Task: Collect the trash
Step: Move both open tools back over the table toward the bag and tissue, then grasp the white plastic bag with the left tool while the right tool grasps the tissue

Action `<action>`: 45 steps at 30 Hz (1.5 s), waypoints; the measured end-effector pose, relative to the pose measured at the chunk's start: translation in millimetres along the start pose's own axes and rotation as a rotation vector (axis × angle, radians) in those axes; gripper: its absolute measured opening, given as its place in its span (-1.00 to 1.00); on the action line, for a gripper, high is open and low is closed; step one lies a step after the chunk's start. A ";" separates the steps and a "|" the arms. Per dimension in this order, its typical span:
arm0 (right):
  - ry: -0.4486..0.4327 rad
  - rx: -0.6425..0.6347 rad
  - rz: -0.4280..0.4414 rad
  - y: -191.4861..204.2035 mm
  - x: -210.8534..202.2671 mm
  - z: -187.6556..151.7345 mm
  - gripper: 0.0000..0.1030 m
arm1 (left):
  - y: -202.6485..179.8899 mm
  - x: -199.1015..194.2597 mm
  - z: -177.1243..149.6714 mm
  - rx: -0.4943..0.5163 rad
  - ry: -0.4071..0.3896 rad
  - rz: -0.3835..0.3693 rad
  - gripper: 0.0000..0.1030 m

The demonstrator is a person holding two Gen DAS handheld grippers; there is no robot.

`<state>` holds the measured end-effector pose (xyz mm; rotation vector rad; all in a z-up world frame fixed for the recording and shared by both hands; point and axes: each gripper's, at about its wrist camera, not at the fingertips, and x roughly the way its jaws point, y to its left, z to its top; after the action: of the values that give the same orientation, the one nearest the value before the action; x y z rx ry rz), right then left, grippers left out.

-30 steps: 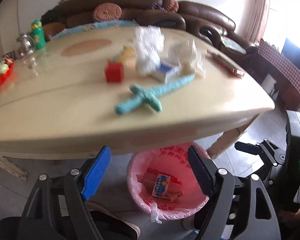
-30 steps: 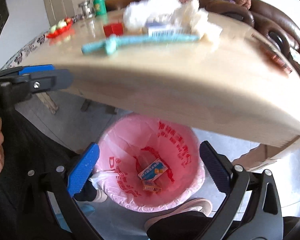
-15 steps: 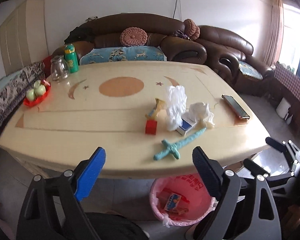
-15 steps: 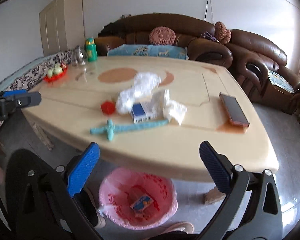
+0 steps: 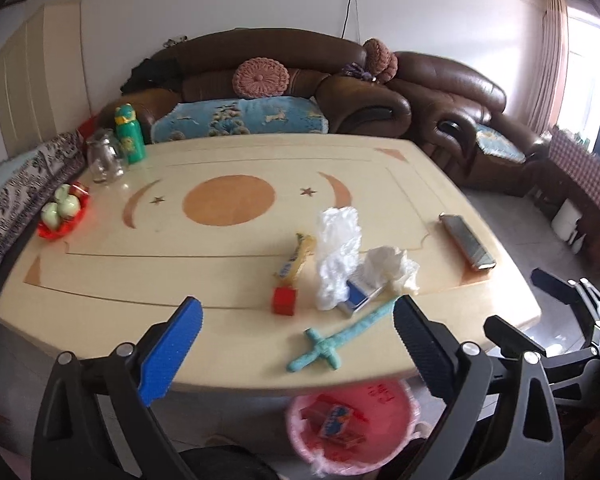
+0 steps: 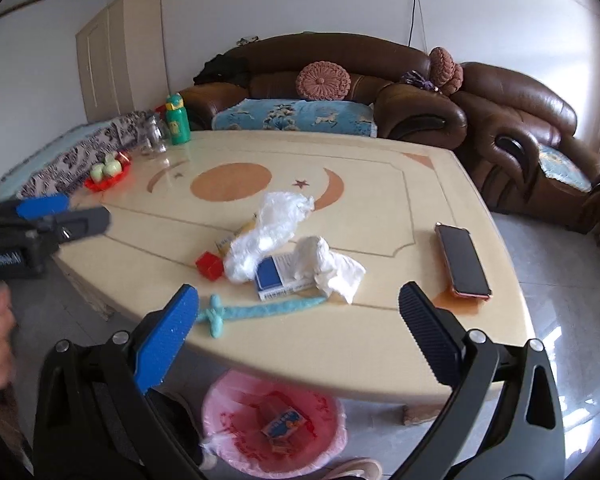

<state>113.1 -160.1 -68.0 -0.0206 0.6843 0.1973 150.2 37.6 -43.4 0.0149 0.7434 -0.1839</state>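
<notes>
Trash is bunched near the tabletop's front edge, centre frame: a crumpled clear plastic bag [image 6: 266, 232], a wadded white tissue [image 6: 328, 268] draped over a blue-and-white box [image 6: 276, 276], a yellow wrapper [image 5: 296, 258] lying flat, plus a small red cube [image 5: 285, 301]. Below, bottom centre, a pink-lined bin [image 6: 274, 424] already has a couple of small boxes in it.

Bright daylight glare from the window [image 5: 588, 52] at right, curved dark fisheye corners, slight motion blur

On the table [image 5: 100, 280]: one phone [image 5: 466, 242], one blue box [image 6: 278, 276], one red cube [image 5: 285, 301], one toy sword [image 5: 340, 338], two bottles [image 5: 130, 134].
</notes>
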 end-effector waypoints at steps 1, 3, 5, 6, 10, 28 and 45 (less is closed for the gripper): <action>0.004 0.003 0.005 -1.3 1.2 2.5 0.91 | -1.5 3.0 0.5 -0.003 -0.005 -0.007 0.83; 0.009 0.001 0.008 -4.8 5.9 8.5 0.91 | -5.2 8.9 1.6 0.009 -0.005 0.012 0.84; 0.011 0.003 0.022 -8.4 11.0 11.5 0.91 | -8.8 17.8 3.4 0.023 0.007 0.021 0.84; 0.020 0.007 0.022 -11.3 16.4 12.5 0.91 | -10.0 22.4 4.3 0.026 0.015 0.021 0.84; 0.044 0.008 0.009 -17.6 32.3 11.5 0.91 | -12.3 39.0 5.6 0.041 0.035 0.037 0.84; 0.190 0.059 0.045 -40.8 127.9 4.2 0.90 | -34.5 134.5 16.2 0.113 0.129 0.060 0.84; 0.265 0.054 0.063 -47.8 197.9 -2.4 0.77 | -37.9 203.8 17.9 0.126 0.209 -0.002 0.55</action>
<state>270.3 -172.7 -196.7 0.0276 0.9547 0.2393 302.6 -33.9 -165.6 0.1556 0.9395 -0.2330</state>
